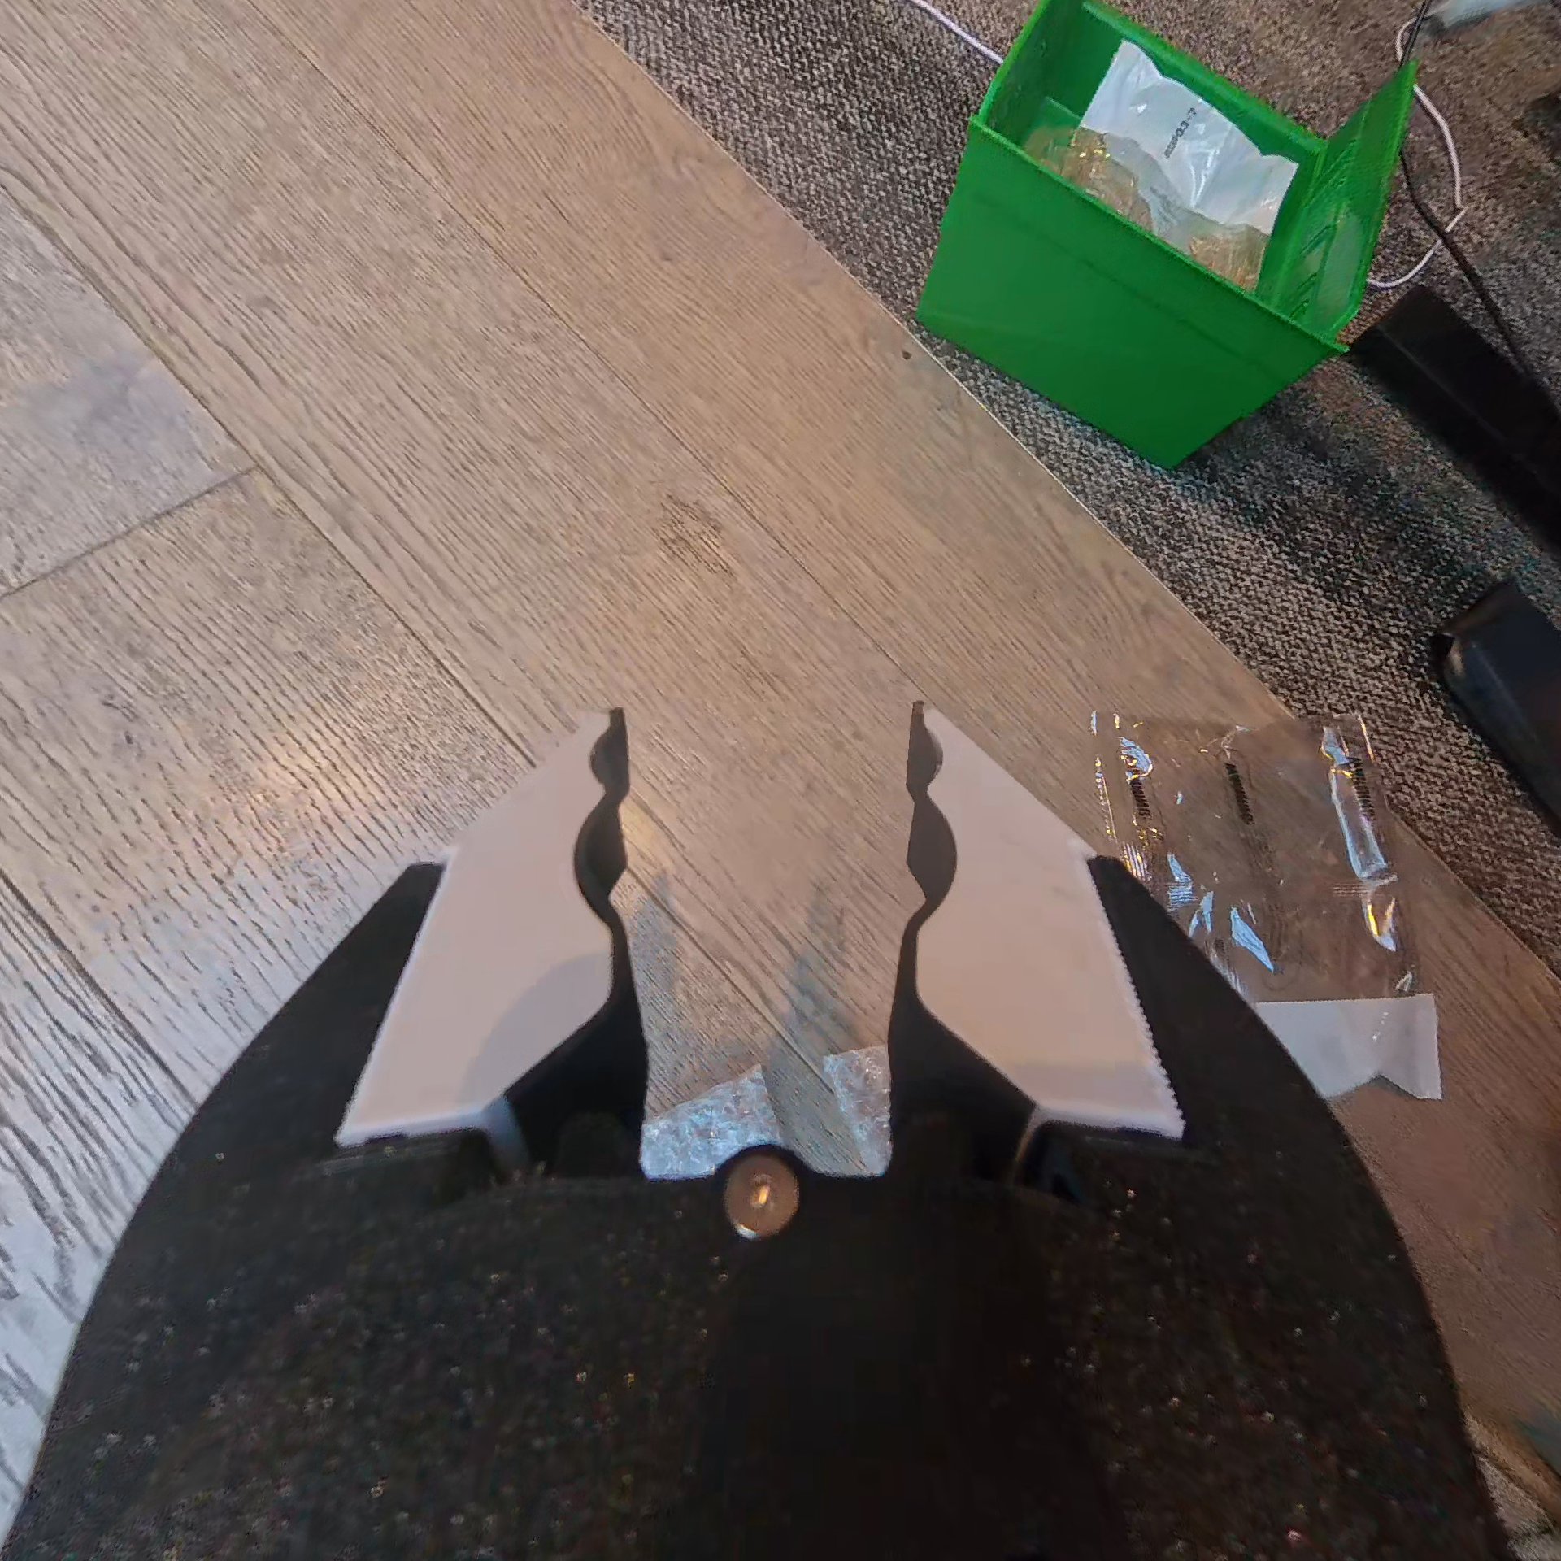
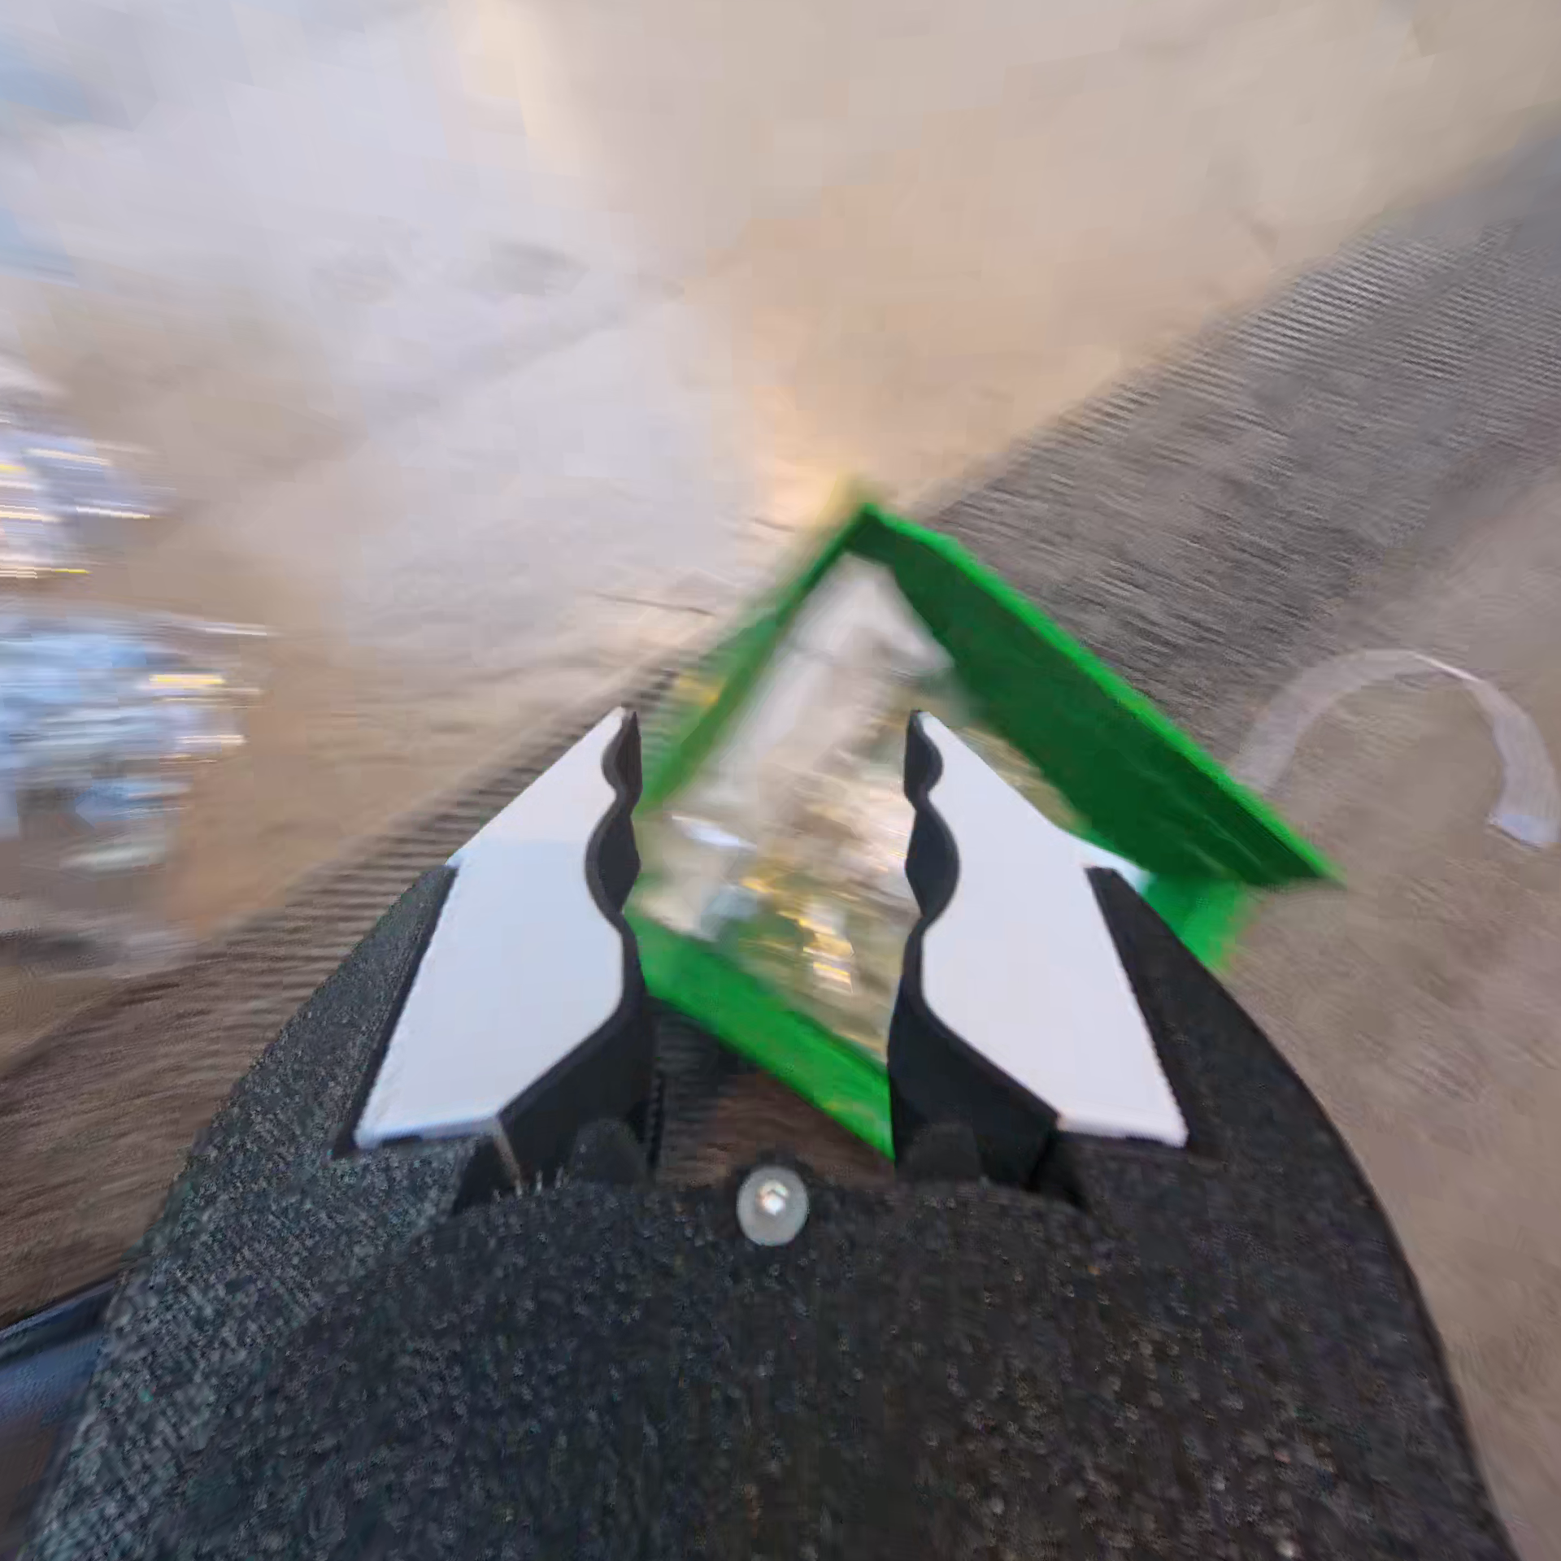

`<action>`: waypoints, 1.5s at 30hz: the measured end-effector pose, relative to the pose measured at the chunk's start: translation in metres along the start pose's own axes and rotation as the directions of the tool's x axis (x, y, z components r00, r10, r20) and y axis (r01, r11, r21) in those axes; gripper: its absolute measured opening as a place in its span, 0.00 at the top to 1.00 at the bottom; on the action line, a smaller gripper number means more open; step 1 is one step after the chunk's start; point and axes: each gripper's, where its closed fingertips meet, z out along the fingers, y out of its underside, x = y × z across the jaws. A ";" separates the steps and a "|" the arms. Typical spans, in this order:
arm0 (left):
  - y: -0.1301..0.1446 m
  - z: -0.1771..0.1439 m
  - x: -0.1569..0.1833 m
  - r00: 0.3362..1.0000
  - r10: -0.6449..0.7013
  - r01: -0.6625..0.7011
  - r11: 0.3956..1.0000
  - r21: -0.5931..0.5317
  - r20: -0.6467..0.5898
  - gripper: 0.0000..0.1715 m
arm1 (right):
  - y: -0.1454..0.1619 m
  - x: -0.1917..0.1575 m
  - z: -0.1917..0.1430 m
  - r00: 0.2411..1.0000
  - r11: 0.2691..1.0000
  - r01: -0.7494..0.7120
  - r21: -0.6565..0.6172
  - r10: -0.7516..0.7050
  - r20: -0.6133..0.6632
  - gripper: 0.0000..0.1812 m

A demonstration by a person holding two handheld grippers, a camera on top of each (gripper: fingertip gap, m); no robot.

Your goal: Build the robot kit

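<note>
Right gripper [image 2: 770,726], jaws spread and holding nothing, hangs right over the green box [image 2: 1056,718] of clear bags, while the left gripper [image 1: 767,726], also spread and holding nothing, sits over wood, box far right.

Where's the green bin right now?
Left wrist view: green bin sits upper right on the grey carpet, beyond the wood floor's edge. Right wrist view: directly under the open right gripper.
</note>
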 end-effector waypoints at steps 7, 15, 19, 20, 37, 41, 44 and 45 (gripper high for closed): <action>-0.020 -0.006 0.017 0.998 0.065 -0.065 0.997 0.032 -0.020 0.63 | 0.087 -0.241 0.026 0.864 0.959 -0.177 -0.220 0.259 0.431 0.64; 0.001 -0.018 0.019 0.994 0.101 -0.103 0.994 -0.046 -0.049 0.63 | 0.115 -0.274 0.062 0.876 0.936 -0.267 -0.232 0.335 0.346 0.90; 0.014 -0.009 0.022 0.997 0.053 -0.057 0.997 -0.061 -0.059 0.64 | 0.086 -0.275 0.045 0.849 0.946 -0.288 -0.150 0.324 0.417 1.00; 0.014 -0.008 0.024 0.996 0.053 -0.057 0.997 -0.059 -0.066 0.64 | 0.074 -0.266 0.037 0.848 0.947 -0.304 -0.105 0.319 0.422 1.00; 0.026 0.008 0.015 0.999 0.036 -0.039 0.994 -0.104 -0.030 0.62 | 0.149 0.071 -0.007 0.680 0.675 -0.734 -0.077 0.730 -0.074 1.00; 0.078 0.014 -0.026 0.999 0.037 -0.028 0.961 -0.275 0.025 0.58 | 0.185 0.089 -0.011 0.674 0.690 -0.721 -0.063 0.677 -0.295 0.88; 0.109 0.012 -0.047 1.000 0.023 -0.014 0.922 -0.387 0.017 0.56 | 0.156 0.101 -0.037 0.695 0.759 -0.648 0.063 0.623 -0.358 0.81; 0.118 0.015 -0.046 1.000 -0.024 0.016 0.905 -0.424 -0.012 0.55 | 0.142 0.099 -0.045 0.709 0.776 -0.624 0.093 0.612 -0.352 0.80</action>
